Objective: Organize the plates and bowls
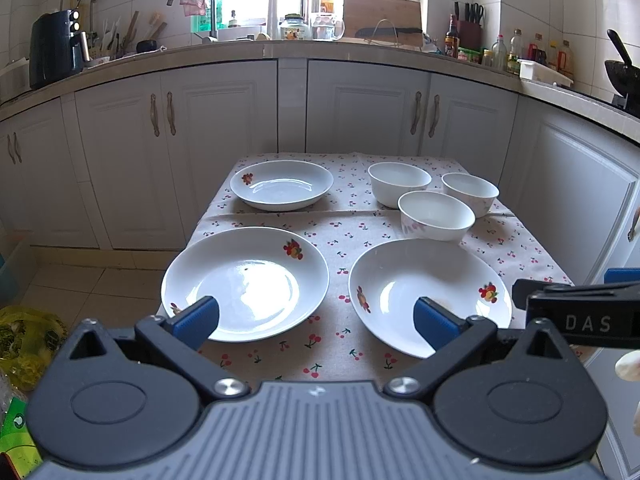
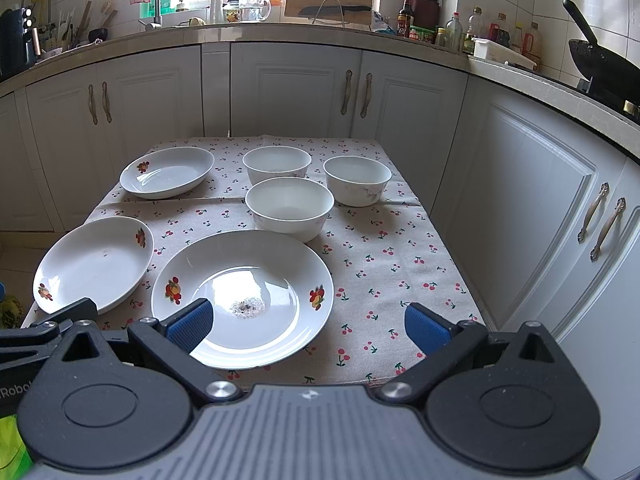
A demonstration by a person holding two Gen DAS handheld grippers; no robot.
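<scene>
Three white plates with fruit prints lie on the cherry-print tablecloth (image 1: 344,236): a near left plate (image 1: 245,282), a near right plate (image 1: 430,294) and a far left plate (image 1: 282,184). Three white bowls (image 1: 436,216) (image 1: 399,183) (image 1: 470,192) stand apart at the far right. My left gripper (image 1: 316,320) hangs open over the near edge, between the two near plates. In the right wrist view my right gripper (image 2: 306,326) is open above the near right plate (image 2: 242,294), which has a speck of residue; the bowls (image 2: 290,208) (image 2: 277,164) (image 2: 357,180) are beyond.
White cabinets (image 1: 216,140) ring the small table on three sides under a cluttered counter (image 2: 280,28). A wok (image 2: 600,60) sits at the right. A yellow bag (image 1: 24,340) lies on the tiled floor at left. Bare tablecloth (image 2: 400,272) stretches right of the near plate.
</scene>
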